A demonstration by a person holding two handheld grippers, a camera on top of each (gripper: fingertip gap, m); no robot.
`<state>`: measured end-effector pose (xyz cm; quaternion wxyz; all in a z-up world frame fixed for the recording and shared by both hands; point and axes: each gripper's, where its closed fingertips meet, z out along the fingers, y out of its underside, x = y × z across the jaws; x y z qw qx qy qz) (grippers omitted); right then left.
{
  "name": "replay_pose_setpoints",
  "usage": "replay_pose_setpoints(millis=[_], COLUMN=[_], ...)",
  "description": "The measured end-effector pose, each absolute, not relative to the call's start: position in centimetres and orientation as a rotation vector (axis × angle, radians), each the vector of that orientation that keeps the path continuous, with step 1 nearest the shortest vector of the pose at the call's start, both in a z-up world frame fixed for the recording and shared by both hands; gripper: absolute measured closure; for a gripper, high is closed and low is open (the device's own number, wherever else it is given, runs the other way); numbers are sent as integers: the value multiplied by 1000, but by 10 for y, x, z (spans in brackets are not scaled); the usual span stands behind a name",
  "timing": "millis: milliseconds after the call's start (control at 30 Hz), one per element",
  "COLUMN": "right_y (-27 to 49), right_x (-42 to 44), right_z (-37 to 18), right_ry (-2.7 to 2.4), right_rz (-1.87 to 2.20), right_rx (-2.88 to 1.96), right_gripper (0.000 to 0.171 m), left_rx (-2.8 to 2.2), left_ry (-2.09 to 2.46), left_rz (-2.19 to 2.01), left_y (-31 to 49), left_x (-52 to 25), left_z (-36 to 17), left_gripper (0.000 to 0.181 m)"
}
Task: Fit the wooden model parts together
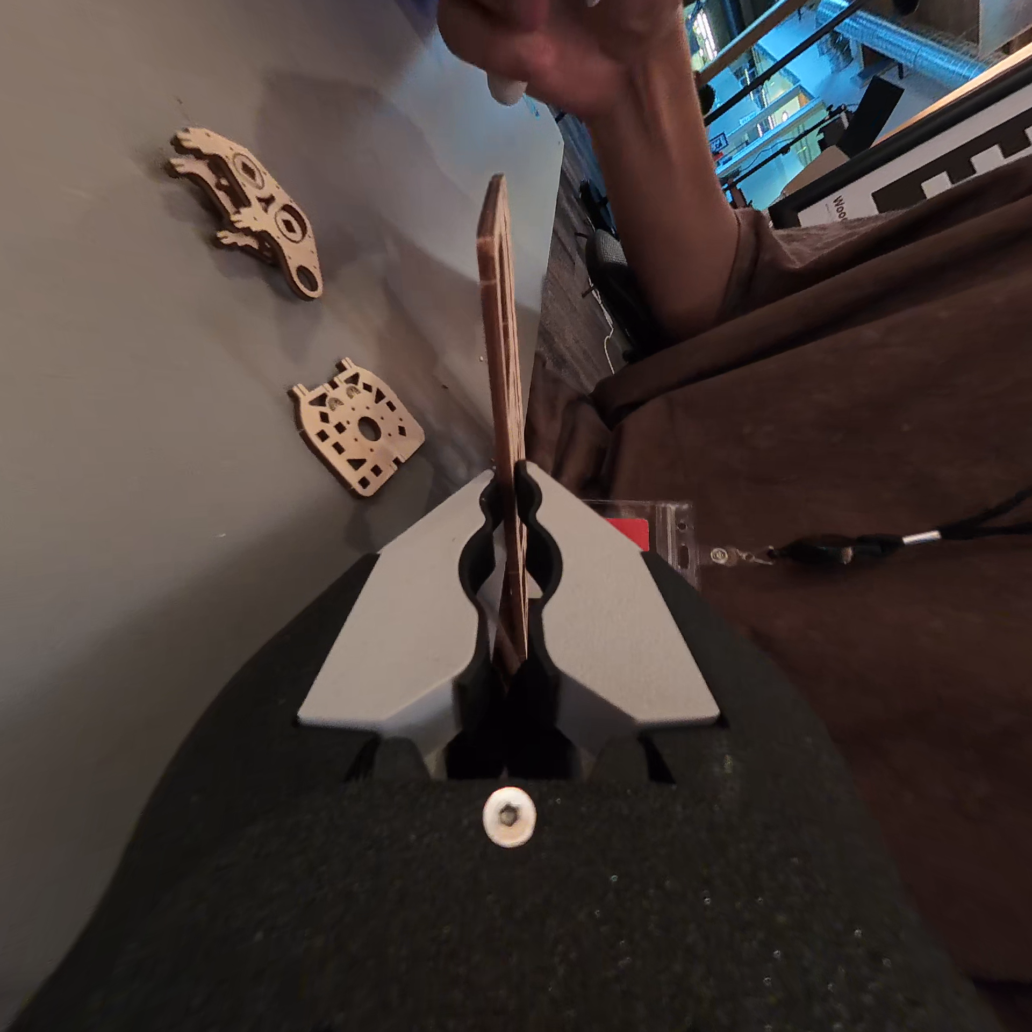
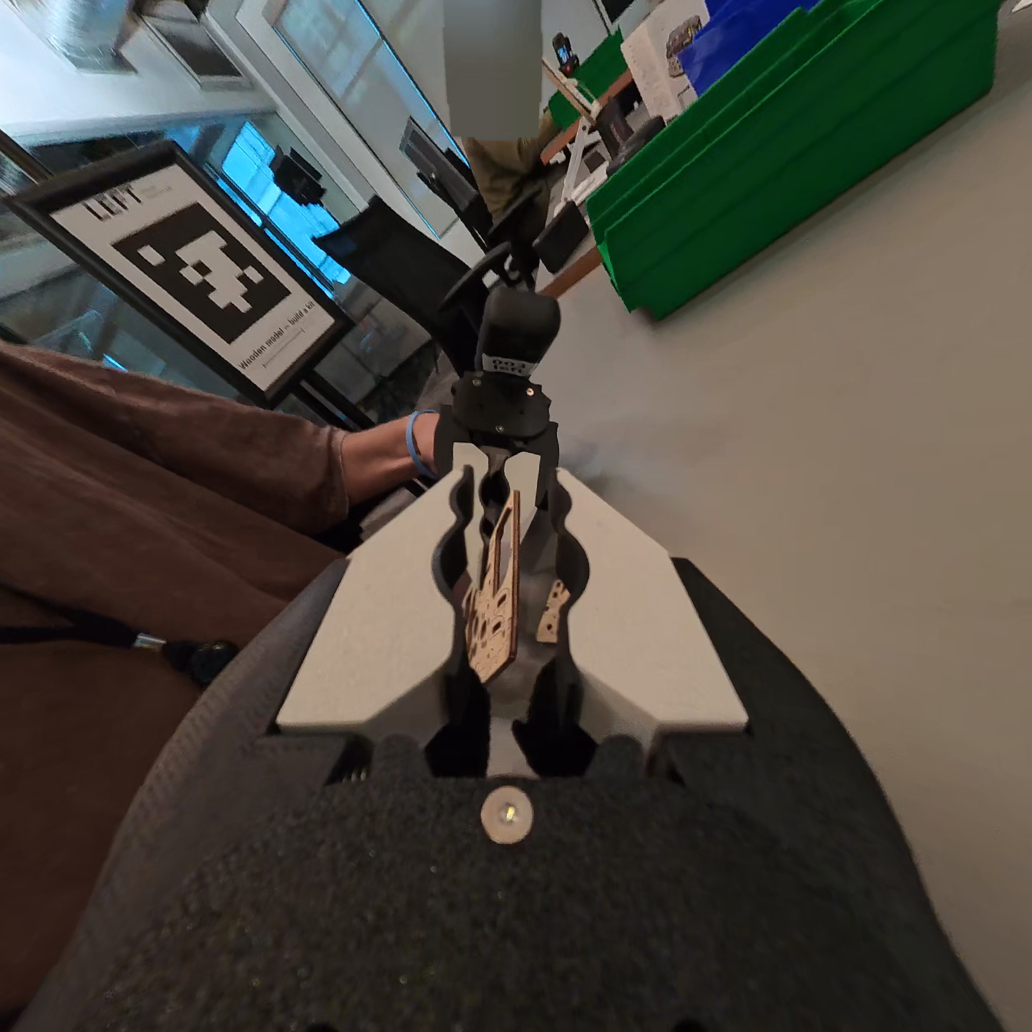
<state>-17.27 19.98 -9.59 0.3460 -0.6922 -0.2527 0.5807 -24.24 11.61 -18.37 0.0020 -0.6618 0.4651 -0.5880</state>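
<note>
At centre of the left wrist view: left gripper (image 1: 507, 486) clamping a thin wooden plate (image 1: 502, 357) edge-on between narrowed jaws, plate rising toward the upper centre of the frame. At upper centre: person's hand (image 1: 558, 50) hovering above the plate's top edge, brown sleeve (image 1: 837, 391) filling the right side. At upper left, lying flat on the grey table (image 1: 111, 391): a curved cut-out wooden part (image 1: 251, 209); below it, well apart, a squarish perforated wooden part (image 1: 357, 427). At right centre: a clear badge holder (image 1: 650, 536) on a lanyard clip.

At centre of the right wrist view: right gripper (image 2: 511, 486) standing open, jaws moderately wide, touching nothing; the plate (image 2: 494, 603) sitting in the gap between them, held at its far end by the left gripper (image 2: 497, 491). At upper right: green bins (image 2: 782, 178) on the table. At upper left: a framed marker board (image 2: 184, 262).
</note>
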Motion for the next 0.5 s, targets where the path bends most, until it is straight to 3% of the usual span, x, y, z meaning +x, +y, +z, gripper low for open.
replay_pose_setpoints(millis=[267,500], right_y=[201,198], right_x=[-170,-170], right_z=[-95,-104], right_ry=[-622,-680], right_rz=[1479,1253], right_rx=[-1809,-1848], right_gripper=[150,142], left_rx=[-2041,-2140], left_ry=[1323,1143], left_rz=[-1822,-1632], left_y=[128,190], left_x=[-257,-293], left_z=[-152,-111], left_gripper=[180,180])
